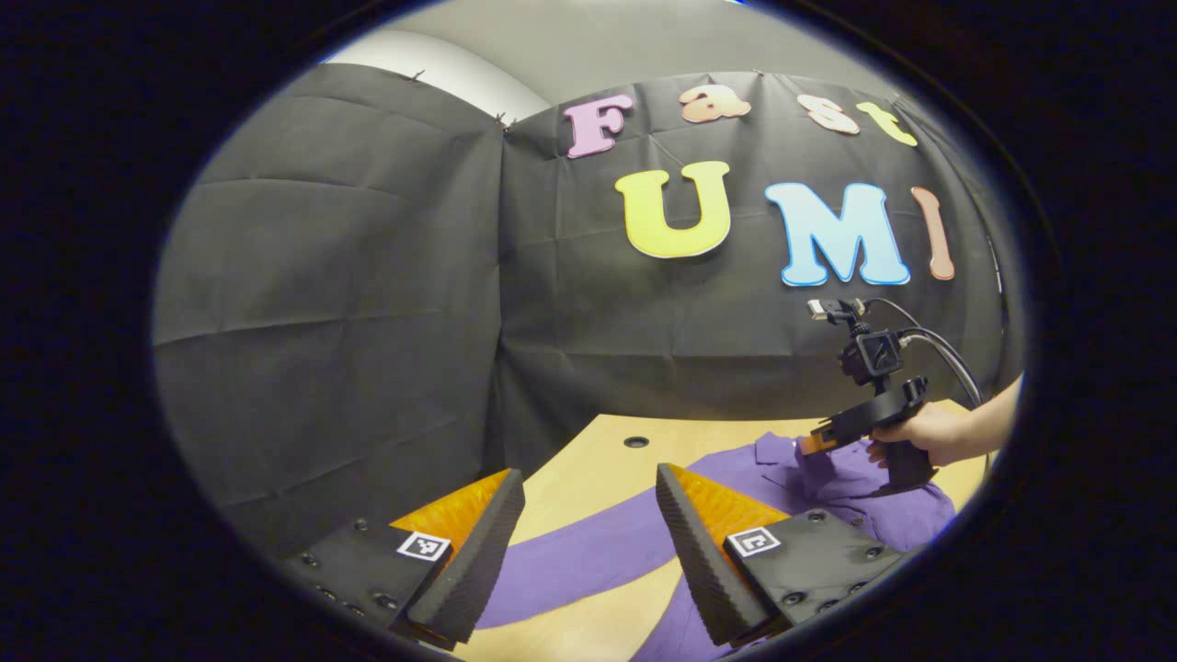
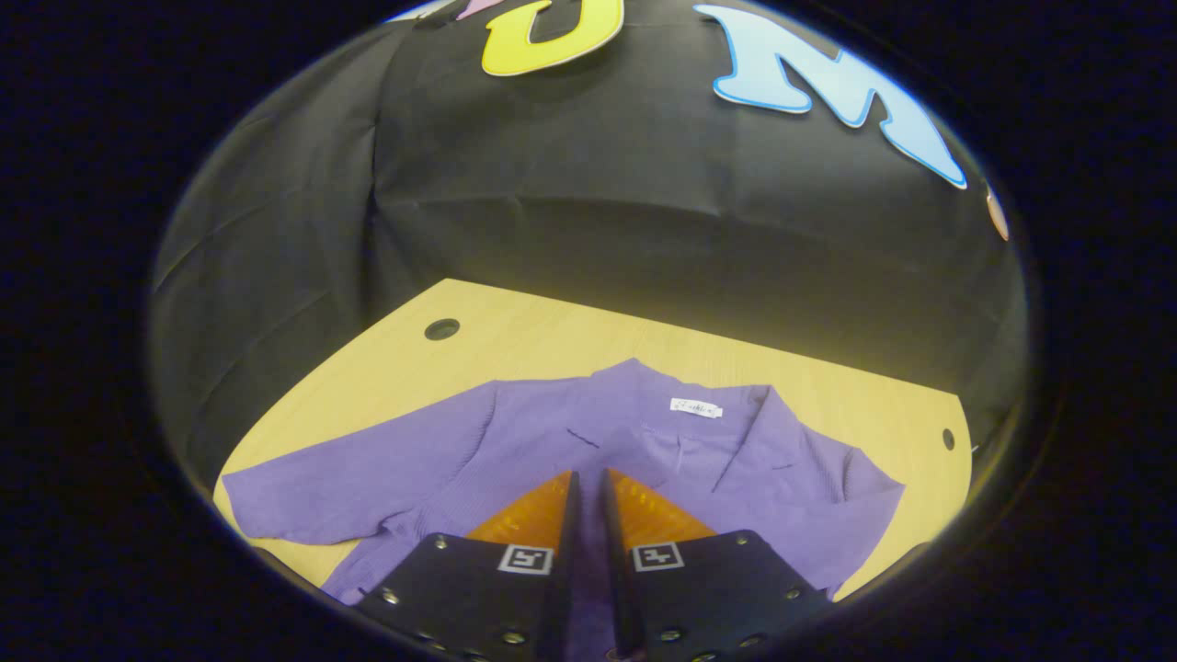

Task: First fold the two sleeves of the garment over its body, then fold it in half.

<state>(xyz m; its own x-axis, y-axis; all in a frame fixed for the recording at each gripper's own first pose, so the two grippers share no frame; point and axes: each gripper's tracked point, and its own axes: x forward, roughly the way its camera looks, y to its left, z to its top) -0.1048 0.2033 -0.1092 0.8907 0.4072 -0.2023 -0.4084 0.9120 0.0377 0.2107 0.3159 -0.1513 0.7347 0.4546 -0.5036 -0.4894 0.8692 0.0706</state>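
A purple garment [image 2: 515,441] lies on the wooden table [image 2: 552,340], collar and white label [image 2: 696,407] toward the wall. One sleeve [image 2: 294,501] stretches out flat to the left. In the right gripper view my right gripper [image 2: 590,474] is shut, with purple cloth showing between its fingers over the garment's body. The left gripper view shows that gripper [image 1: 809,446] farther off in a hand [image 1: 929,432], pinching a raised bit of the cloth. My left gripper [image 1: 588,473] hovers open above the outstretched sleeve [image 1: 588,552], nothing between its fingers.
The table [image 1: 588,441] ends at the black cloth wall behind and to the left. A round hole [image 2: 441,328] sits near its far left corner, another hole [image 2: 948,439] near the right edge. A cable [image 1: 947,354] trails from the right gripper.
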